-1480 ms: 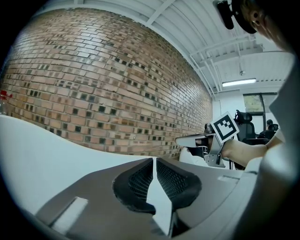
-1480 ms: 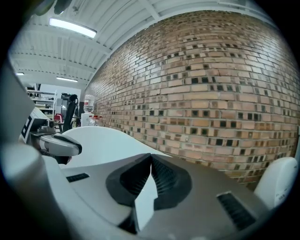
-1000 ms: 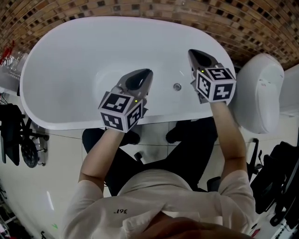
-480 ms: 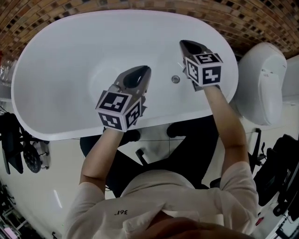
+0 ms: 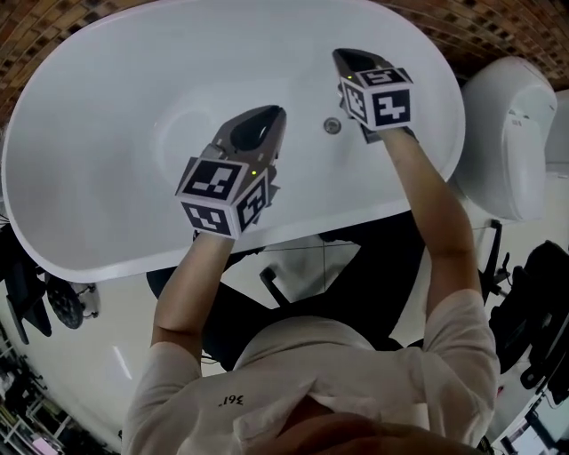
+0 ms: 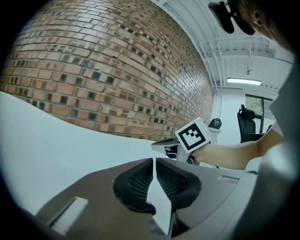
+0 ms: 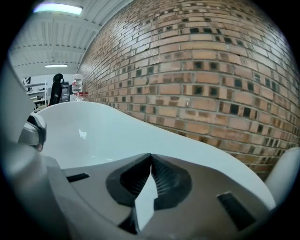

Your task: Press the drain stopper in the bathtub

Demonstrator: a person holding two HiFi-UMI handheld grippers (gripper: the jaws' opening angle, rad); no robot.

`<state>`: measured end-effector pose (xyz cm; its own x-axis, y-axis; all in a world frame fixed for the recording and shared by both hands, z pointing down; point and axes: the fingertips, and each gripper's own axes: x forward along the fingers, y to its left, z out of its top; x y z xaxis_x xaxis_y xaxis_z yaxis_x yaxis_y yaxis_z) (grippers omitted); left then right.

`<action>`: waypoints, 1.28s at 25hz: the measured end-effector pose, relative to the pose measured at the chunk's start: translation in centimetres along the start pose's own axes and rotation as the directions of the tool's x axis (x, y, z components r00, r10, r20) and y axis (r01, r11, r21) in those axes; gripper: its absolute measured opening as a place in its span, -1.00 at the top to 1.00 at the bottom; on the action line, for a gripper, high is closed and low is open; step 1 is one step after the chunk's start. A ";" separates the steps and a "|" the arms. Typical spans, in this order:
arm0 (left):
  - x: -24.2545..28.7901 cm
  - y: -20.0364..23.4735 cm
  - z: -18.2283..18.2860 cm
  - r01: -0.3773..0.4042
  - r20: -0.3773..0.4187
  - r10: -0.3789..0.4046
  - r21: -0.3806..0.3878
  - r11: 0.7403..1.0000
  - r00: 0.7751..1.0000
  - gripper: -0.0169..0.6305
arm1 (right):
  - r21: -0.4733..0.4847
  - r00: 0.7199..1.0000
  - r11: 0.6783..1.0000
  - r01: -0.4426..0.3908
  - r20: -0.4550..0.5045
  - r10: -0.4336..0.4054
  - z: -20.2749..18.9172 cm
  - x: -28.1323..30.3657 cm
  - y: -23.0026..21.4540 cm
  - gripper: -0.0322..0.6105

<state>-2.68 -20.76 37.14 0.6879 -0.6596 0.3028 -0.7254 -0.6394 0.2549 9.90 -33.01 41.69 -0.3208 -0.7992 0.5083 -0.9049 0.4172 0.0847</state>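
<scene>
looking down in the head view, i count one white oval bathtub (image 5: 80,240), one drain stopper (image 5: 332,125), two grippers and one white toilet (image 5: 507,133) off to the tub's right. the stopper is a small round grey disc with a darker middle, set in the tub's white floor. it lies between my two grippers, nearer the right one, and neither touches it. my left gripper (image 5: 265,120) hangs over the middle of the tub floor. my right gripper (image 5: 347,58) reaches further in, just beside the stopper on its far right side. a brick wall (image 5: 71,27) curves round the tub's far edge.

in the left gripper view my jaws are pressed together with nothing between them. past them lie the tub's white side, the brick wall and my right gripper's marker cube.

in the right gripper view the jaws are likewise clenched on nothing, pointing over the tub's rim toward the brick. the stopper shows in neither gripper view.
</scene>
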 end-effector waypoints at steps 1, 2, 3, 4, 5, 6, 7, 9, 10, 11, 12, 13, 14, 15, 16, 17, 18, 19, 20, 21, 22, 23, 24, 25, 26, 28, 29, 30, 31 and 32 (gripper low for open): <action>0.4 0.0 -0.2 0.003 -0.005 -0.003 0.000 1.000 1.000 0.87 | -0.002 1.000 1.000 0.002 -0.018 -0.002 -0.7 0.9 -0.3 0.85; 0.8 0.1 -0.5 0.005 -0.010 -0.005 0.001 1.000 1.000 0.87 | -0.004 0.999 1.000 0.002 -0.039 -0.003 -1.6 1.7 -0.5 0.85; 1.1 0.1 -0.7 0.007 -0.016 -0.007 0.002 1.000 1.000 0.87 | -0.005 0.998 1.000 0.005 -0.063 -0.005 -2.6 2.5 -0.8 0.85; 1.4 0.2 -0.9 0.009 -0.022 -0.009 0.001 1.000 1.000 0.87 | -0.006 0.996 1.000 0.008 -0.088 -0.009 -3.6 3.3 -1.1 0.85; 1.7 0.3 -1.2 0.010 -0.027 -0.010 -0.001 1.000 1.000 0.87 | -0.007 0.994 1.000 0.012 -0.111 -0.013 -4.7 4.1 -1.3 0.85; 1.9 0.5 -1.4 0.010 -0.032 -0.010 -0.003 1.000 0.999 0.87 | -0.009 0.991 1.000 0.016 -0.131 -0.017 -5.6 4.7 -1.5 0.85; 2.1 0.8 -1.6 0.008 -0.037 -0.008 -0.005 1.000 0.999 0.87 | -0.010 0.989 1.000 0.018 -0.148 -0.019 -6.5 5.4 -1.6 0.85; 2.7 1.3 -2.1 0.002 -0.047 -0.002 -0.010 1.000 0.999 0.87 | -0.011 0.985 1.000 0.014 -0.169 -0.016 -7.7 6.6 -1.7 0.85; 3.0 1.5 -2.4 0.000 -0.051 -0.001 -0.015 1.000 0.999 0.87 | -0.012 0.985 1.000 0.009 -0.173 -0.011 -8.1 7.2 -1.7 0.85; 3.3 1.7 -2.7 -0.001 -0.055 0.000 -0.022 1.000 0.998 0.87 | -0.012 0.985 1.000 0.004 -0.173 -0.006 -8.4 7.8 -1.6 0.85; 3.6 1.9 -2.9 -0.001 -0.058 -0.001 -0.029 1.000 0.998 0.87 | -0.013 0.984 1.000 0.002 -0.177 -0.005 -8.8 8.3 -1.6 0.85; 3.9 2.0 -3.1 -0.002 -0.061 -0.001 -0.036 0.999 0.998 0.87 | -0.014 0.982 1.000 0.006 -0.191 -0.008 -9.5 8.9 -1.8 0.86; 4.1 2.1 -3.3 -0.002 -0.064 0.000 -0.042 0.999 0.998 0.87 | -0.015 0.978 1.000 0.011 -0.210 -0.014 -10.4 9.4 -2.1 0.86; 4.3 2.2 -3.6 -0.003 -0.069 0.000 -0.047 0.999 0.998 0.87 | -0.015 0.974 1.000 0.014 -0.226 -0.017 -11.3 10.0 -2.2 0.85; 4.5 2.2 -3.8 -0.003 -0.074 -0.001 -0.052 0.999 0.997 0.87 | -0.014 0.971 1.000 0.014 -0.238 -0.017 -12.0 10.5 -2.4 0.85; 4.7 2.2 -4.0 -0.003 -0.079 -0.001 -0.055 0.998 0.997 0.87 | -0.013 0.968 1.000 0.013 -0.249 -0.016 -12.7 11.1 -2.5 0.86; 4.9 2.2 -4.3 -0.002 -0.084 -0.002 -0.057 0.998 0.996 0.87 | -0.013 0.965 1.000 0.016 -0.263 -0.019 -13.5 11.6 -2.7 0.85; 5.2 2.3 -4.6 -0.002 -0.089 -0.003 -0.058 0.998 0.996 0.87 | -0.013 0.958 1.000 0.023 -0.285 -0.025 -14.4 12.2 -3.0 0.86; 5.4 2.4 -4.9 -0.002 -0.094 -0.004 -0.059 0.998 0.996 0.87 | -0.011 0.952 1.000 0.028 -0.305 -0.030 -15.5 12.8 -3.3 0.86; 5.6 2.5 -5.2 -0.002 -0.101 -0.004 -0.061 0.998 0.995 0.87 | -0.003 0.948 1.000 0.024 -0.317 -0.024 -16.3 13.4 -3.2 0.86; 5.9 2.6 -5.5 -0.003 -0.107 -0.004 -0.065 0.998 0.994 0.87 | 0.011 0.947 1.000 0.012 -0.323 -0.008 -17.0 14.0 -2.9 0.86; 6.1 2.7 -5.8 -0.004 -0.113 -0.004 -0.068 0.998 0.994 0.87 | 0.025 0.945 1.000 -0.001 -0.328 0.009 -17.8 14.5 -2.5 0.86; 6.4 2.6 -6.1 -0.003 -0.117 -0.005 -0.071 0.997 0.993 0.87 | 0.037 0.940 0.999 -0.009 -0.339 0.022 -18.7 14.8 -2.3 0.86; 6.8 2.5 -6.3 0.000 -0.120 -0.008 -0.073 0.997 0.993 0.87 | 0.046 0.934 0.999 -0.011 -0.357 0.027 -19.8 15.1 -2.3 0.86; 7.1 2.3 -6.5 0.004 -0.124 -0.013 -0.076 0.997 0.992 0.87 | 0.054 0.924 0.999 -0.009 -0.381 0.029 -21.0 15.4 -2.5 0.86; 7.5 2.2 -7.4 0.014 -0.141 -0.026 -0.089 0.996 0.990 0.88 | 0.061 0.904 0.998 0.000 -0.427 0.026 -23.6 15.9 -2.6 0.86; 7.5 2.2 -7.9 0.017 -0.154 -0.033 -0.098 0.995 0.987 0.89 | 0.063 0.896 0.998 0.002 -0.443 0.026 -24.8 16.3 -2.6 0.86; 7.6 2.4 -8.4 0.020 -0.167 -0.038 -0.106 0.994 0.985 0.89 | 0.067 0.892 0.998 0.001 -0.451 0.029 -25.8 16.8 -2.6 0.86; 7.6 2.5 -8.8 0.022 -0.177 -0.041 -0.112 0.993 0.983 0.90 | 0.074 0.892 0.997 0.000 -0.451 0.034 -26.4 17.4 -2.6 0.85; 7.8 2.7 -9.0 0.024 -0.182 -0.045 -0.116 0.993 0.982 0.89 | 0.085 0.894 0.996 -0.001 -0.446 0.039 -26.9 18.1 -2.7 0.86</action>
<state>0.46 -24.07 48.43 0.7037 -0.5476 0.4527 -0.7067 -0.6050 0.3668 14.11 -36.95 73.68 -0.1975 -0.5052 0.8401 -0.9251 0.3797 0.0109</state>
